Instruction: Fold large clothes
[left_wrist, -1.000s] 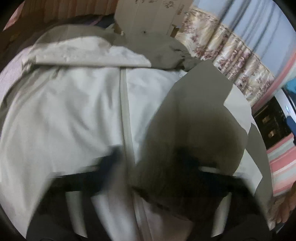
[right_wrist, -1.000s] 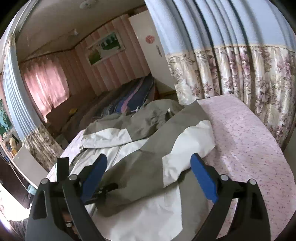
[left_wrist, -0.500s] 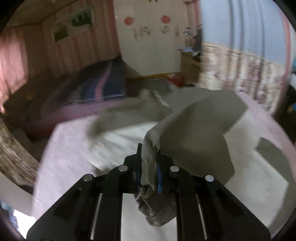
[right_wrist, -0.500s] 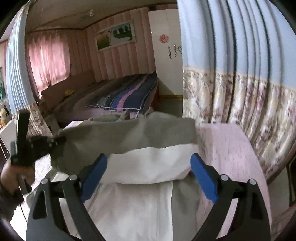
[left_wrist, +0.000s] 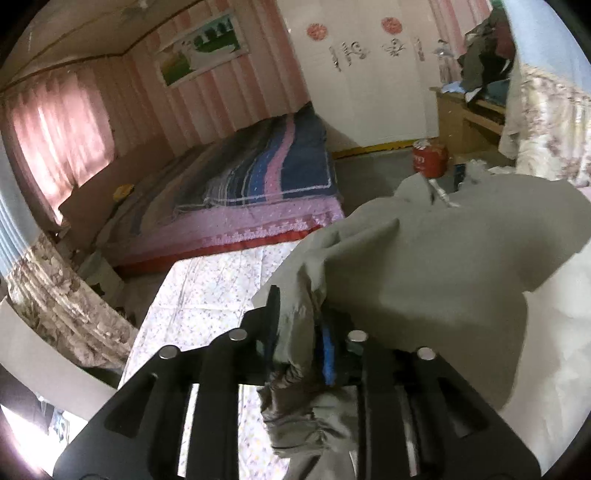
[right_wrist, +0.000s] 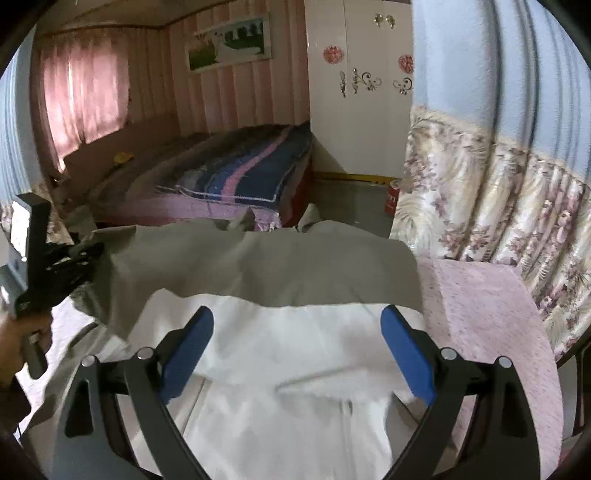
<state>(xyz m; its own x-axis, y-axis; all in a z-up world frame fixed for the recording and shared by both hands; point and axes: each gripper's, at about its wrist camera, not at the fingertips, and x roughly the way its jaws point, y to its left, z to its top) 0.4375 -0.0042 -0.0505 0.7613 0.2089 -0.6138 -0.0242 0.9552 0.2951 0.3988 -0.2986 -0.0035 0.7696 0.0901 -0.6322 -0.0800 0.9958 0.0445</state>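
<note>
Grey-and-white jacket (right_wrist: 280, 295) sprawls over the floral sheet (right_wrist: 491, 306), its cuff (left_wrist: 295, 354) between the left gripper's (left_wrist: 301, 339) opening jaws, the right gripper (right_wrist: 297, 350) gaping empty, a red can (left_wrist: 430, 159) (lettering unreadable) beyond.

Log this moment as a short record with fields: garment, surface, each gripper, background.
garment: grey and white jacket, spread on the bed, one grey sleeve lifted across it
surface: pink floral sheet
left gripper: jaws opening, gathered sleeve cuff between the pads
right gripper: open wide above the white panel, holding nothing
background: second bed with striped blanket, white wardrobe, floral curtain, red container on the floor
</note>
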